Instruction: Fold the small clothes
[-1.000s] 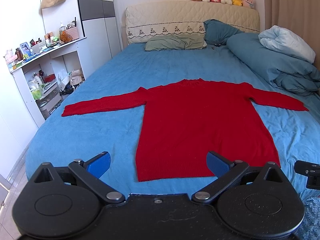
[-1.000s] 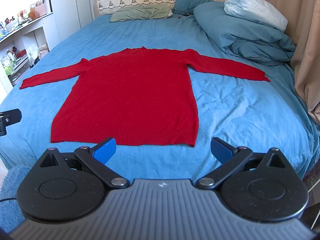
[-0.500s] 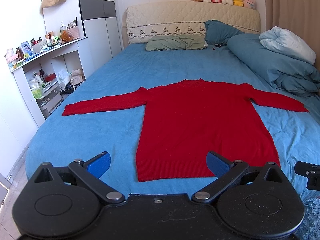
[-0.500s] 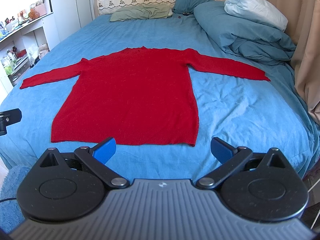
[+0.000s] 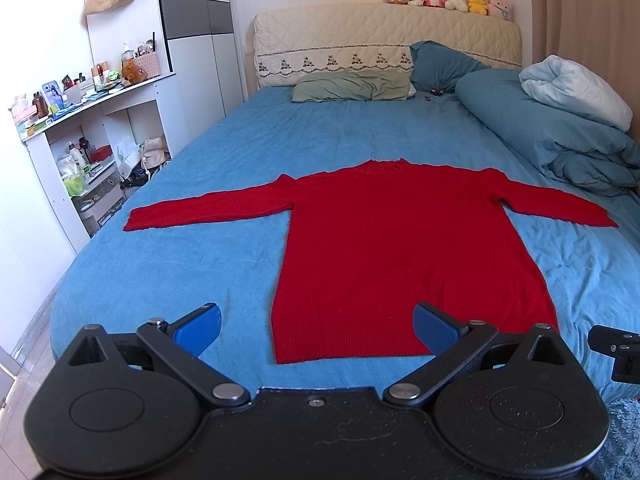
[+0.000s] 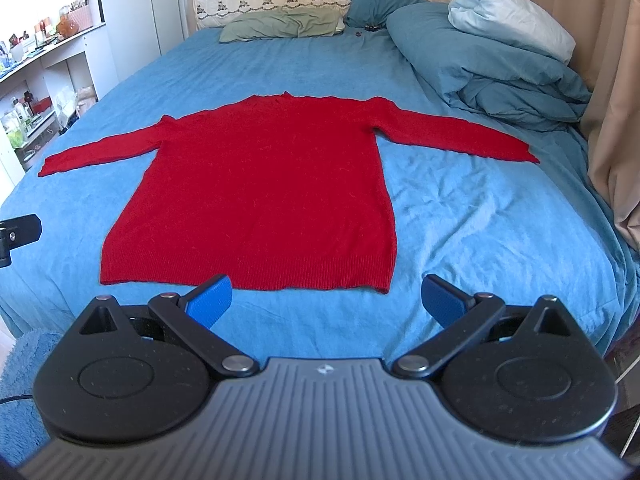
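A red long-sleeved sweater (image 5: 400,248) lies flat on the blue bed, sleeves spread out to both sides, hem nearest me. It also shows in the right wrist view (image 6: 264,184). My left gripper (image 5: 318,328) is open and empty, held above the bed's near edge in front of the hem's left half. My right gripper (image 6: 326,298) is open and empty, just in front of the hem's right half. Neither gripper touches the sweater.
The blue bedsheet (image 5: 180,264) covers the bed. A folded blue duvet with a white pillow (image 5: 560,120) lies at the right. Pillows (image 5: 352,86) lie by the headboard. White shelves with clutter (image 5: 80,152) stand left. A curtain (image 6: 616,120) hangs right.
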Demonstrator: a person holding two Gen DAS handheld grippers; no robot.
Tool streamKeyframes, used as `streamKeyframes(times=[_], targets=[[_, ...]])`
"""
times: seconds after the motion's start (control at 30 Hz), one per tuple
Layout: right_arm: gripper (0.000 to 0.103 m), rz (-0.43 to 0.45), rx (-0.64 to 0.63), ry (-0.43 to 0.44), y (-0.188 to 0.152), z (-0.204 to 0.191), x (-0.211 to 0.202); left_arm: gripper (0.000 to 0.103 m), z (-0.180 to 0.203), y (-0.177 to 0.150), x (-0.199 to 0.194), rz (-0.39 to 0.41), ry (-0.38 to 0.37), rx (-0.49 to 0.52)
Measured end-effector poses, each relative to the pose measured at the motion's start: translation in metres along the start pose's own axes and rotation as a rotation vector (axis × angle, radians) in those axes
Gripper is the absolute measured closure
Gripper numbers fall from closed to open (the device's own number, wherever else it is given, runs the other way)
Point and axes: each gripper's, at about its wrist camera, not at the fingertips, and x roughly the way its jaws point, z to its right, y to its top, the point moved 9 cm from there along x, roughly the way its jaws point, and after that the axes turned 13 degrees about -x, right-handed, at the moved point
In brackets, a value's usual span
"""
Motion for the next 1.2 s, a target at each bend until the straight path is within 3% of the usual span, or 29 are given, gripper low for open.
streamKeyframes(times=[0.73, 0.97, 1.2], targets=[[0.0, 0.005, 0.015, -0.013, 0.006, 0.005, -0.002, 0.0, 0.001, 0.008, -0.002, 0.022, -0.02, -0.01], [0.0, 0.042, 0.068, -0.087, 0.031, 0.042, -0.005, 0.0, 0.028, 0.047, 0.009, 0.075, -0.102, 0.019], [0.0, 0.107, 0.16, -0.184, 0.079, 0.114, 0.016, 0.0, 0.102, 0.117, 0.051, 0.116, -0.231, 0.098]])
